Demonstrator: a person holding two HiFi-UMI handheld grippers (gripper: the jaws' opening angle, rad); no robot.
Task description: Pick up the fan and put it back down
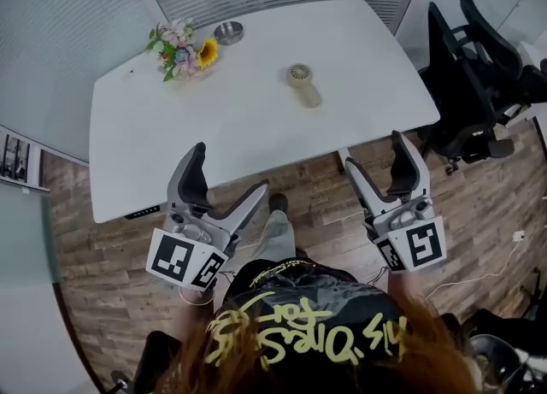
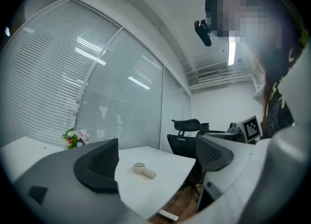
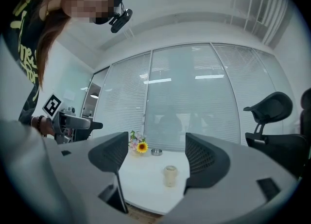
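Fan (image 1: 302, 85): small cream handheld type, lies on table (image 1: 256, 132), right of centre, well apart from both grippers.
Handling (judged): light, rigid plastic shell. Grille head probably fragile. Smooth handle may slip.
Grip point: across handle, not head.
Left gripper (image 1: 229, 168): jaws wide, nothing between.
Right gripper (image 1: 374, 149): jaws wide, nothing between.
Both held short of table edge.
Writing: none legible on fan from here. Yellow lettering on shirt (image 1: 299, 337) unreadable. Square markers on gripper cubes only.
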